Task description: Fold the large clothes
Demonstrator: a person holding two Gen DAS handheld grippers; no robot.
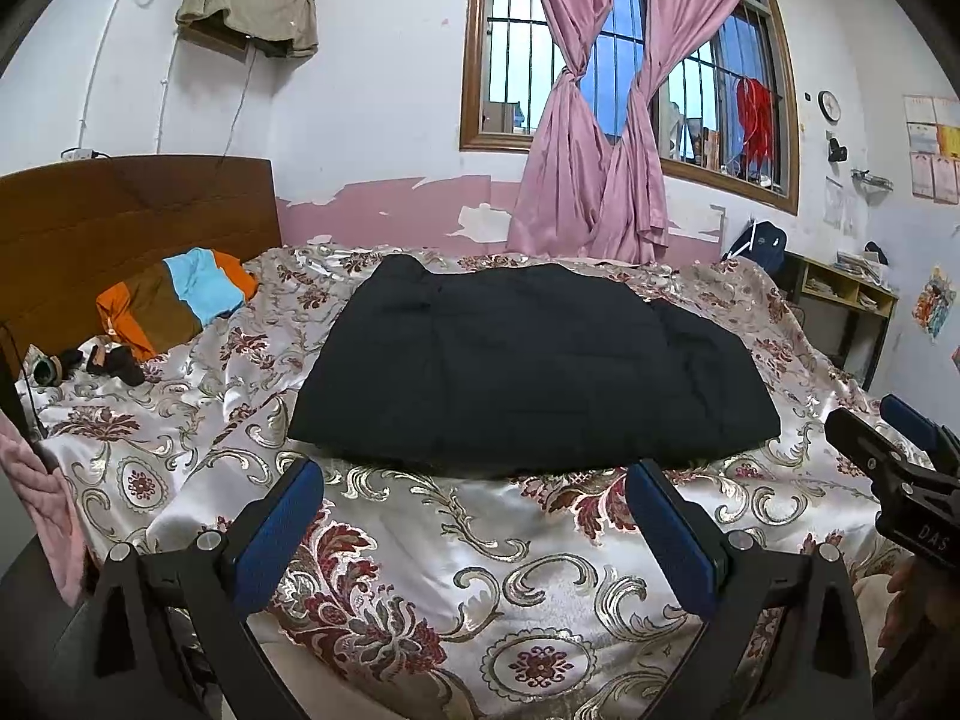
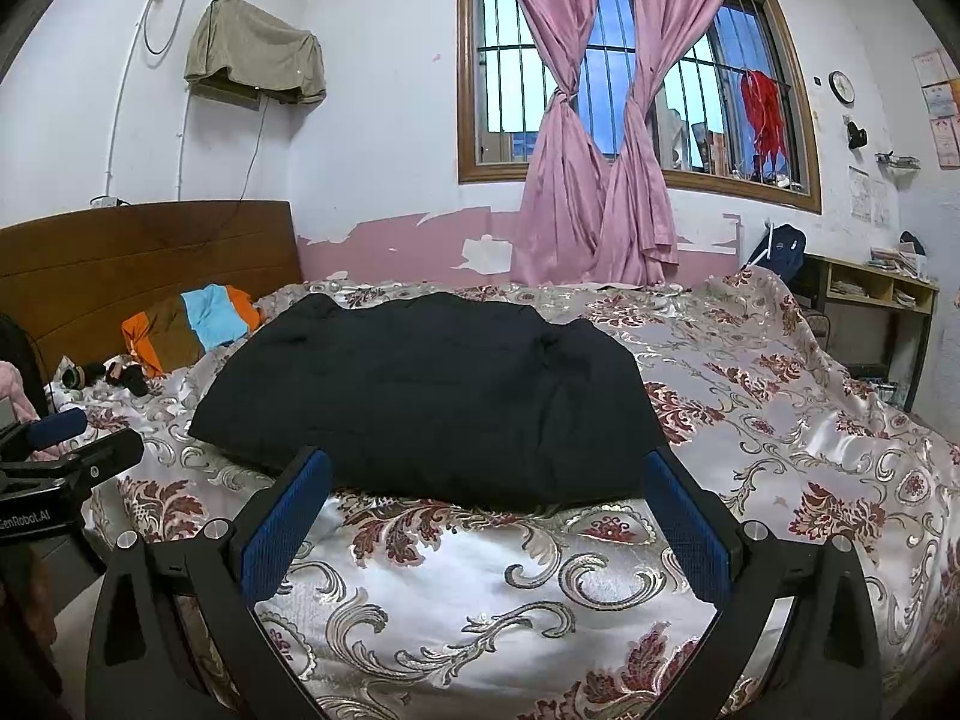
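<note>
Your left gripper and right gripper both hover over the bed with fingers spread wide, gripping nothing. The black garment lies folded in a compact bundle mid-bed on the floral bedspread, just beyond both sets of fingertips, untouched.

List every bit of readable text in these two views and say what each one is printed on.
"DAS": on the right gripper body, cut off by the left wrist view's edge.
"enRobot.AI": on the left gripper body, first letter cut off in the right wrist view.
Wall posters, certificates and the clock face: too small or blurred to read.
</note>
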